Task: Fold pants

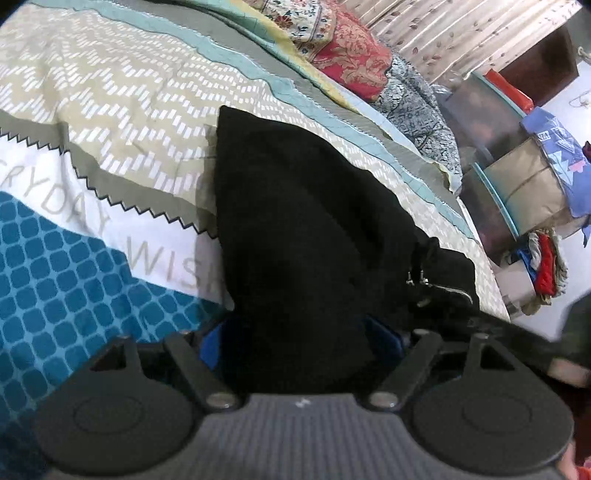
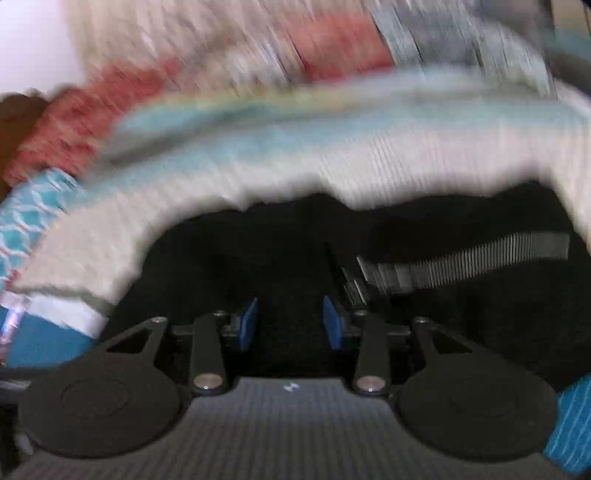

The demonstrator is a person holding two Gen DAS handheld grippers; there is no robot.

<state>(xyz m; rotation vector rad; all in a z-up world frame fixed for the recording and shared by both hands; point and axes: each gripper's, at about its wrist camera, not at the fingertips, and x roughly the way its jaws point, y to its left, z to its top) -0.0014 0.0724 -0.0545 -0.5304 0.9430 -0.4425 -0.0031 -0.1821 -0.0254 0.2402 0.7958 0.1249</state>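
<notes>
Black pants (image 1: 314,221) lie in a long folded heap on the patterned bedspread (image 1: 110,110), with a metal zipper (image 1: 443,288) near their right edge. My left gripper (image 1: 297,343) stands wide; the near end of the pants fills the gap and covers most of both blue pads (image 1: 210,347). The right wrist view is motion-blurred. There my right gripper (image 2: 291,325) hovers low over the black pants (image 2: 461,325), its blue pads (image 2: 247,325) apart and dark cloth showing between them. A zipper (image 2: 480,258) runs off to the right.
Red floral pillows (image 1: 351,59) and a blue patterned one lie at the far side of the bed. Past the bed's right edge stand stacked storage boxes (image 1: 517,177) and a pile of coloured clothes (image 1: 543,266). A curtain (image 1: 461,33) hangs behind.
</notes>
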